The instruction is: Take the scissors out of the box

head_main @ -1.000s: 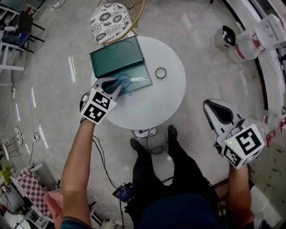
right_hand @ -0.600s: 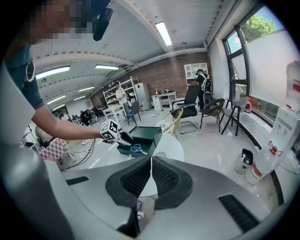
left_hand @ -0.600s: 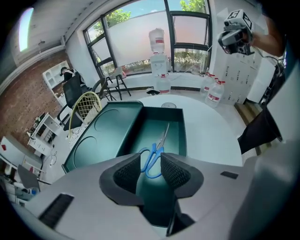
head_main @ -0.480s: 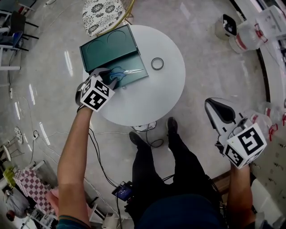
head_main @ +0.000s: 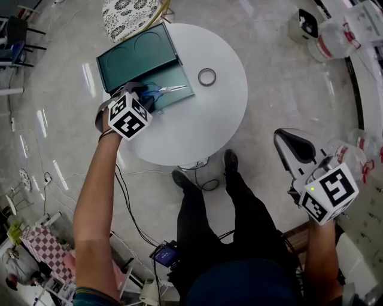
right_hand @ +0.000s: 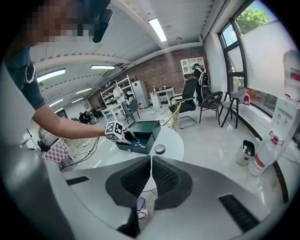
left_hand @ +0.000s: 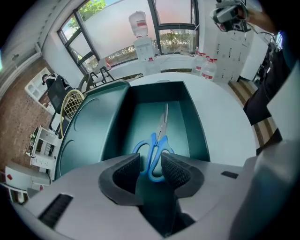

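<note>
A dark green box lies open on the round white table, its lid folded back. Scissors with blue handles lie flat inside. My left gripper points steeply down into the box. In the left gripper view the scissors lie just past my left gripper, the near handle loop between the pads. Its jaws have just been opening and do not press on the handle. My right gripper hangs shut and empty over the floor, well to the table's right.
A grey tape ring lies on the table right of the box. A patterned chair stands behind the table. Cables run on the floor under it. Water bottles stand at the far right.
My left gripper has sunk into the box over the scissors' handles, and its jaws have opened. My right gripper has dropped a little and stays shut.
</note>
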The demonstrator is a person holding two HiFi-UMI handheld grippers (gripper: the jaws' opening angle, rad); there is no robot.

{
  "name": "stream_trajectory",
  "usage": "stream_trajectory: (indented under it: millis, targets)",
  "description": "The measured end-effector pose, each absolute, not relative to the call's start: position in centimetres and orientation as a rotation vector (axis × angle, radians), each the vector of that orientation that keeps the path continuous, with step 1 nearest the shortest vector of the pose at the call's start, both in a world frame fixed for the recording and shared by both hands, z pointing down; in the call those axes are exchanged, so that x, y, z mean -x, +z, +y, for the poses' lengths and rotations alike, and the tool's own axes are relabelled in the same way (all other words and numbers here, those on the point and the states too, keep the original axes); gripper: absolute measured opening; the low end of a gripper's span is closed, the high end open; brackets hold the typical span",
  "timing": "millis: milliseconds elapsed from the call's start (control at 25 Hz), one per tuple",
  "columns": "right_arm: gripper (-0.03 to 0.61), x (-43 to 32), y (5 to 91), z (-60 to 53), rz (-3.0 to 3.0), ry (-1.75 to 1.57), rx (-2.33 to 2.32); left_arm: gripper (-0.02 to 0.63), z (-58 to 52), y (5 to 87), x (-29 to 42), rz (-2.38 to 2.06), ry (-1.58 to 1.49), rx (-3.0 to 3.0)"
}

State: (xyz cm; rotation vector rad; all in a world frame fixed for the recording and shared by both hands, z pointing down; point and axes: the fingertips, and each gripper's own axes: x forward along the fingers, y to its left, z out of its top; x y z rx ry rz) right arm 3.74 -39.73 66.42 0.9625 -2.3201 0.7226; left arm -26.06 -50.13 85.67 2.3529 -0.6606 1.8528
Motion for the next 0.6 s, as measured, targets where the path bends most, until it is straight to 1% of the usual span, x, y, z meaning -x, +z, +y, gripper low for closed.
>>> stream_trajectory:
  millis: [240,360,600]
  targets:
    - [0.038,-3.9,67.3,-39.6,-2.314,0.745,-0.966,0.149,-50.0,86.5,25.9,-0.586,1.864,-2.345]
    - [0.038,-3.9,67.7,-39.3,-2.314,0.754,-0.963,0.123,-49.6,86.7,25.7,-0.549,1.839,-2.338]
    - [0.038,-4.1,67.8,-39.1,-2.314,0.759,-0.961,0.103,-49.3,87.1,25.3,-0.489,1.821,-2.301]
